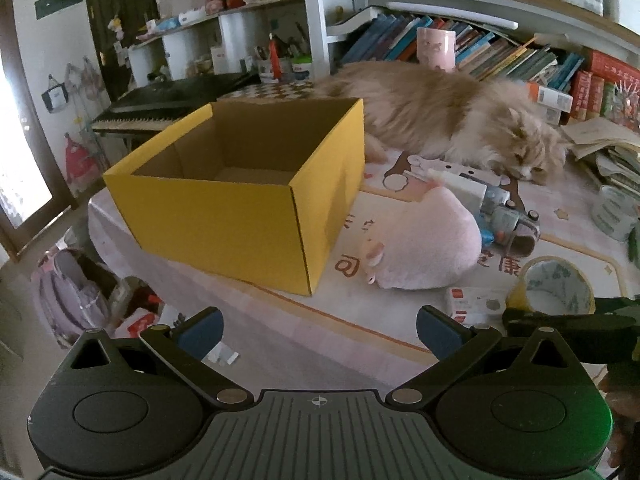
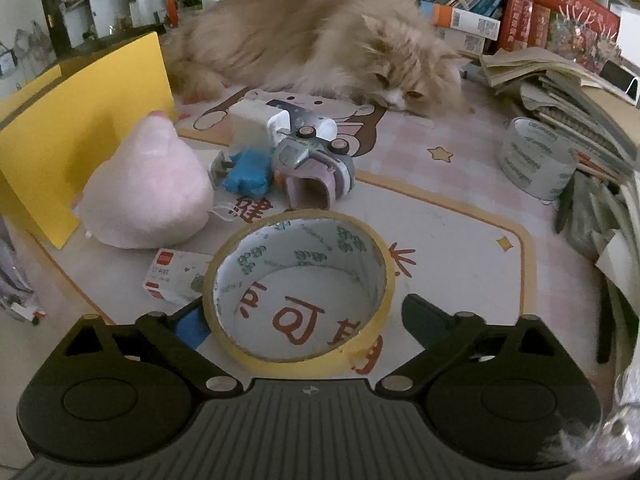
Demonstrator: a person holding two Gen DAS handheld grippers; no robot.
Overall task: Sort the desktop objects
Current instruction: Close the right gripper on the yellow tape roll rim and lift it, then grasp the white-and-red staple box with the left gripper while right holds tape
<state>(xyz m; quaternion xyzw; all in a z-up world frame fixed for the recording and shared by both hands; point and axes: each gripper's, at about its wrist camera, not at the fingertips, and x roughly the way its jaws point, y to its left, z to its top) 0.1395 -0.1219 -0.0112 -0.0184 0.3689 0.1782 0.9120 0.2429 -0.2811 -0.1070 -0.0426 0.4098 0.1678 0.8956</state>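
Box: the yellow cardboard box [image 1: 240,184] looks empty, so nothing is sorted yet.
Left gripper [image 1: 320,334]: jaws wide, holding nothing.
Right gripper [image 2: 306,322]: jaws wide around the yellow tape roll [image 2: 300,284], left pad touching, right pad apart; not gripped.
Left to sort: pink plush [image 2: 148,196] at ten o'clock of the roll, staple box [image 2: 176,276] at nine, toy car [image 2: 316,160] at twelve.

White shelving [image 1: 316,20] far, books [image 1: 500,52] crammed along it; keyboard piano [image 1: 160,108] far left; bright window [image 1: 20,160] left; counter [image 1: 360,320] pink-covered.
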